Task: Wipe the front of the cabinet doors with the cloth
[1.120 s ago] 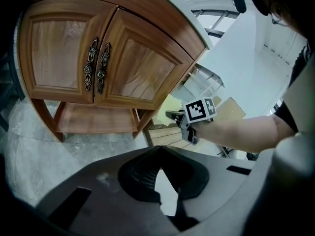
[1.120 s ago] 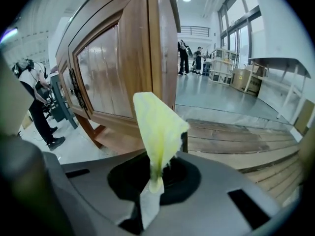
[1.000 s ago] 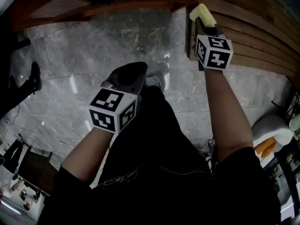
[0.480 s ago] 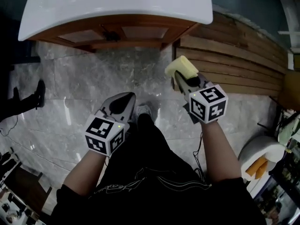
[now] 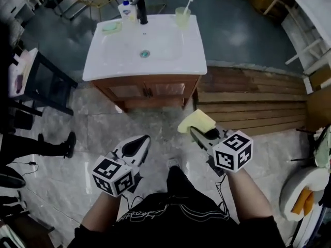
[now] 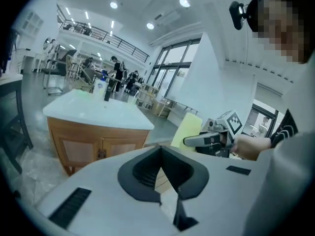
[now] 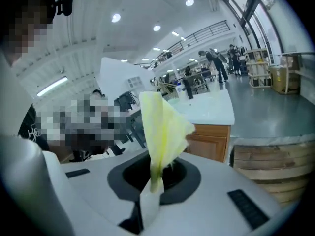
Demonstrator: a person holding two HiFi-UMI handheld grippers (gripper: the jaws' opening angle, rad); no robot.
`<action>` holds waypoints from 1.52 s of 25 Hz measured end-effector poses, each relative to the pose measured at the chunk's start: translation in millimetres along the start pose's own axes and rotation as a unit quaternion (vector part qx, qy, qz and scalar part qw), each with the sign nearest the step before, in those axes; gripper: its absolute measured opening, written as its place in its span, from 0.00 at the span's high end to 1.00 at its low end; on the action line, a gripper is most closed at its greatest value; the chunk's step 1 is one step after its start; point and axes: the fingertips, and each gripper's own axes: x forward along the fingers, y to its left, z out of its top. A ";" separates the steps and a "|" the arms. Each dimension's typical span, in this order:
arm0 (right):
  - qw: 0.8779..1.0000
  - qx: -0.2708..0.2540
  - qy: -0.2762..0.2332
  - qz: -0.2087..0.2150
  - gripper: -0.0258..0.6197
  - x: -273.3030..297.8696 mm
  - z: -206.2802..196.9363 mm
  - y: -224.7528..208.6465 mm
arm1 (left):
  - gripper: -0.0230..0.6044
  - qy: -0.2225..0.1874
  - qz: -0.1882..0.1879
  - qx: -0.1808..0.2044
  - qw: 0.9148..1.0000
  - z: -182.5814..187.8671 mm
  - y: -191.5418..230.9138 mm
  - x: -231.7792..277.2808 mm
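Note:
A wooden vanity stands ahead with two cabinet doors (image 5: 147, 90) under a white sink top (image 5: 145, 48). The doors also show in the left gripper view (image 6: 101, 149) and behind the cloth in the right gripper view (image 7: 209, 141). My right gripper (image 5: 199, 133) is shut on a yellow cloth (image 5: 195, 122), which stands up from the jaws (image 7: 162, 127). It hangs in the air well short of the doors. My left gripper (image 5: 137, 144) is beside it at the left, jaws together with nothing in them (image 6: 160, 151).
A wooden slatted platform (image 5: 253, 105) runs along the right of the vanity. A black rack (image 5: 41, 81) and someone's leg and shoe (image 5: 51, 148) are at the left. A tap, a soap bottle (image 5: 124, 9) and a cup (image 5: 182, 15) stand on the sink top. Grey marble floor (image 5: 103, 123) lies between.
The head view has swung up and back, so the whole vanity now shows. The right gripper with the cloth has come away from the platform toward the middle; both grippers sit lower in view.

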 end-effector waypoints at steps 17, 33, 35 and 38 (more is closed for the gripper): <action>0.983 -0.125 -0.094 0.096 0.90 -118.3 0.7 343.1 | 0.95 -0.097 -0.046 0.119 0.987 14.5 -120.8 -274.5; 0.974 -0.170 -0.092 0.120 0.90 -220.6 -64.1 377.4 | 0.95 -0.112 -0.026 0.186 0.976 -13.4 -261.3 -293.5; 0.976 -0.157 -0.094 0.121 0.90 -239.0 -77.6 371.9 | 0.95 -0.113 -0.022 0.175 0.978 -21.6 -276.5 -292.0; 0.976 -0.154 -0.097 0.120 0.90 -261.8 -93.1 369.7 | 0.95 -0.116 -0.018 0.156 0.981 -35.1 -294.9 -293.4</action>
